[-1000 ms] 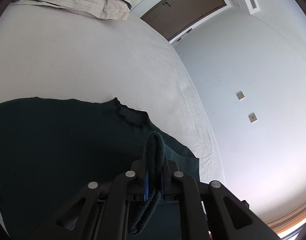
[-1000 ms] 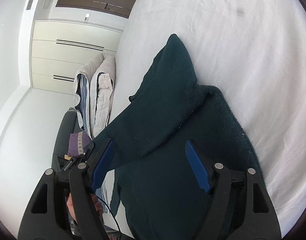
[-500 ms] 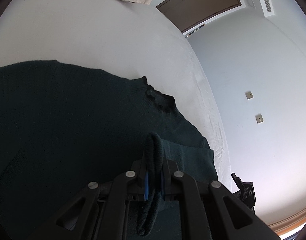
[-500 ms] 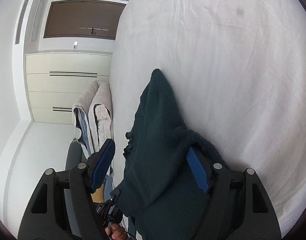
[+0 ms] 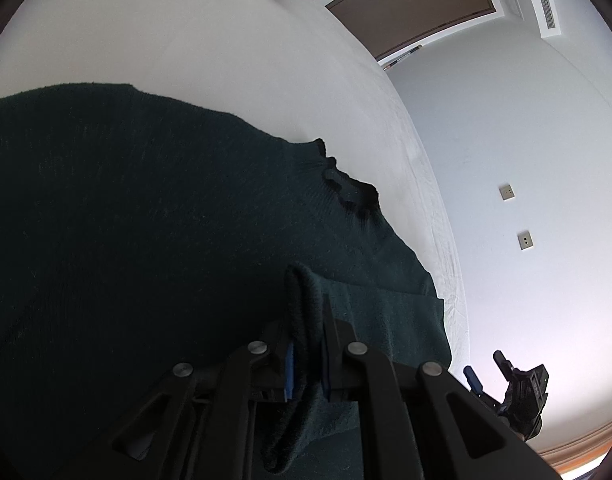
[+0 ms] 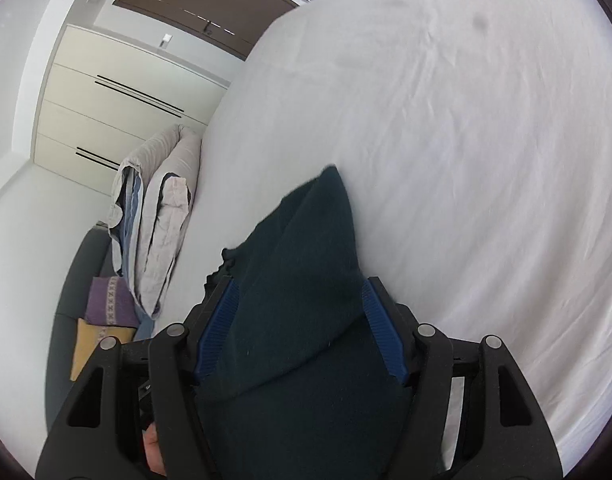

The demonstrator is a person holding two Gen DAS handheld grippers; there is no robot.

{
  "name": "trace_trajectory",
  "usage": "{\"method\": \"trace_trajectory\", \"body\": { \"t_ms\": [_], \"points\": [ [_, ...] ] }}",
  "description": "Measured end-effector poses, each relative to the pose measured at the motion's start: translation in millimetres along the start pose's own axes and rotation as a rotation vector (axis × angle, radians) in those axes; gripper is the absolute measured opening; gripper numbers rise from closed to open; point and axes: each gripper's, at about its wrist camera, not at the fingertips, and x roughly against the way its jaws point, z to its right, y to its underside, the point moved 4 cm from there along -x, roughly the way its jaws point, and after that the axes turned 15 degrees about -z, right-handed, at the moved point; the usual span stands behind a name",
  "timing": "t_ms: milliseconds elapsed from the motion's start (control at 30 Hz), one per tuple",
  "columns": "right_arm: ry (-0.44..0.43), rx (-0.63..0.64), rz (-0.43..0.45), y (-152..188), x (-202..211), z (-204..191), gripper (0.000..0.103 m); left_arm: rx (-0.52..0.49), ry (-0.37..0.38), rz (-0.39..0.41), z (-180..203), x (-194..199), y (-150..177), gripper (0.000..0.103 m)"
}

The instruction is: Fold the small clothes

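Observation:
A dark green knitted sweater lies spread on the white bed, its frilled neckline toward the bed's far edge. My left gripper is shut on a thick rolled fold of the sweater's edge, low over the cloth. In the right wrist view a raised fold of the sweater fills the gap of my right gripper, whose jaws are closing around it; the blue pads flank the cloth. The right gripper also shows small at the lower right of the left wrist view.
Folded pillows sit at the head of the bed, with purple and yellow cushions on a dark seat beside them. A brown door and cream wardrobe stand beyond. Part of a hand shows below the right gripper.
The left gripper sank closer to the sweater, still gripping the fold. The right gripper rose and swung, its jaws narrowed, and the sweater now bunches up between them.

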Motion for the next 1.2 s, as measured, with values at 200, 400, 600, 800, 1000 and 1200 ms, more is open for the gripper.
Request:
{"method": "trace_trajectory", "body": {
  "t_ms": [200, 400, 600, 800, 1000, 1200],
  "points": [
    [0.21, 0.094, -0.108, -51.7, -51.3, -0.5, 0.04, -0.012, 0.007, 0.0, -2.6, 1.1, -1.2, 0.009],
    [0.323, 0.204, -0.156, -62.4, -80.4, 0.8, 0.011, -0.019, -0.015, -0.006, -8.6, -2.9, -3.0, 0.009],
    [0.391, 0.225, -0.091, -69.0, -72.8, 9.7, 0.005, -0.036, -0.039, 0.003, -10.7, -6.9, -6.7, 0.01],
    [0.364, 0.187, -0.024, -75.1, -60.7, 33.2, 0.004, -0.06, -0.062, 0.011, -12.0, -9.2, -11.0, 0.01],
    [0.352, 0.218, -0.024, -73.4, -43.2, 29.0, 0.005, -0.084, -0.042, 0.023, -12.4, -5.6, -8.4, 0.015],
    [0.318, 0.32, 0.021, -27.4, -2.2, -17.4, 0.01, -0.083, -0.049, 0.079, -9.5, 9.7, 4.1, 0.039]
  ]
}}
